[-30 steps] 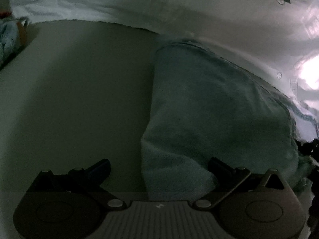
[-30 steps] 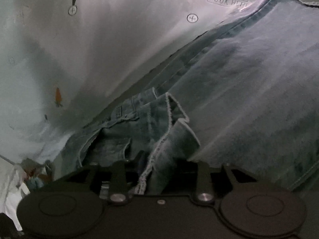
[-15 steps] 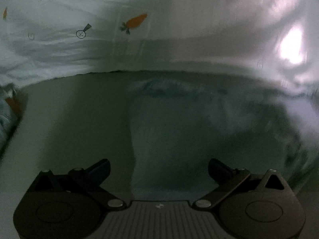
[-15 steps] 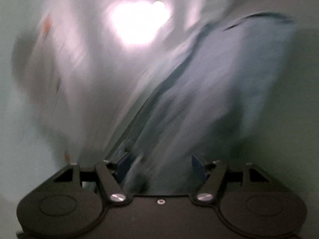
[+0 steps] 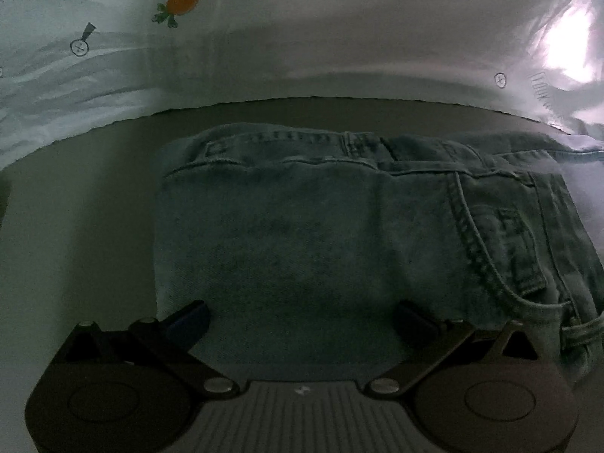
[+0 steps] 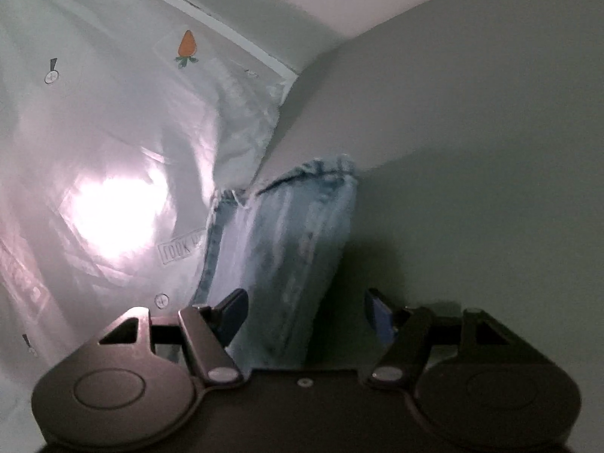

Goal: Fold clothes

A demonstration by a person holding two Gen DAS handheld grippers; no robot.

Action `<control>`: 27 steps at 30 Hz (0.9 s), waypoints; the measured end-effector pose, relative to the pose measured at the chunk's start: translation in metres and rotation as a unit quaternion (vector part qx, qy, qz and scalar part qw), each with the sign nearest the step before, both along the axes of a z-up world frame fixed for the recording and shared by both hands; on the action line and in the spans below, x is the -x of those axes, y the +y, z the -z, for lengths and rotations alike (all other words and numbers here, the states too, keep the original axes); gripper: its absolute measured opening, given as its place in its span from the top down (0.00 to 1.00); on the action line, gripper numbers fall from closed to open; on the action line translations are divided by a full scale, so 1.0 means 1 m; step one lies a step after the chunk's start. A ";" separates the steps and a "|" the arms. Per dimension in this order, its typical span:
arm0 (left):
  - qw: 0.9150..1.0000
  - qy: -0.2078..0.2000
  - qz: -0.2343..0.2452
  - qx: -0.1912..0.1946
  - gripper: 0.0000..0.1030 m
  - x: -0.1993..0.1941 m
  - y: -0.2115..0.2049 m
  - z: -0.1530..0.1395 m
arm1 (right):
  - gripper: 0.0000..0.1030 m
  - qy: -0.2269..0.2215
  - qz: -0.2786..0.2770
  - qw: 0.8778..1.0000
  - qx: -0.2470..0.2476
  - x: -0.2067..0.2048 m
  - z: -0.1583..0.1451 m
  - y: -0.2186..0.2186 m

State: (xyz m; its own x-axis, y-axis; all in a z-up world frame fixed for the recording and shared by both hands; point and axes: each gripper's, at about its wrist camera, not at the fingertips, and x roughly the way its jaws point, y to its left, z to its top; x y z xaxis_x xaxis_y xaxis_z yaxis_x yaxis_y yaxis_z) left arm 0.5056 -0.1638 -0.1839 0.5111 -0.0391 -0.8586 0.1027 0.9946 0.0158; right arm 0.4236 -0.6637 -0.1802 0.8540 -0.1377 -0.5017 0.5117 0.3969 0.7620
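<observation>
1. The denim jeans are lying folded over, waistband at the far edge, spreading from between the left gripper fingers out ahead and off to their right side. So at least one fold is looking done to me.
2. Left jaws are standing wide with nothing pinched.
3. In the right wrist view a hem end of the jeans is running forward from between the right gripper fingers, nearer the left finger. Those jaws are gaping wide too, holding nothing.
4. Probably another fold or some tidying is waiting.
5. Beyond the jeans, the carrot-print sheet is lying bunched past the grey surface.
</observation>
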 end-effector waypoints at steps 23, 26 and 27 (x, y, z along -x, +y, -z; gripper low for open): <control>0.999 -0.004 -0.024 0.036 0.00 0.004 0.011 0.011 | 0.83 -0.200 0.169 0.882 -0.391 -0.031 0.075 -0.032; 0.999 0.003 -0.024 0.037 0.00 0.002 0.011 0.010 | 0.84 -0.276 0.153 0.857 -0.407 -0.028 0.068 -0.017; 0.999 0.005 -0.024 0.038 0.00 0.001 0.011 0.010 | 0.84 -0.306 0.143 0.846 -0.413 -0.031 0.061 -0.009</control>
State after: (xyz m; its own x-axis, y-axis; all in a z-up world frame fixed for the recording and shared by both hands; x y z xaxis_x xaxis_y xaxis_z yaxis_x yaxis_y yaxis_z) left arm 0.5044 -0.1527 -0.1941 0.5048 -0.0801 -0.8595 0.0548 0.9967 -0.0607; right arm 0.4548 -0.6725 -0.2413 0.9798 -0.2001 -0.0042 -0.0930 -0.4737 0.8758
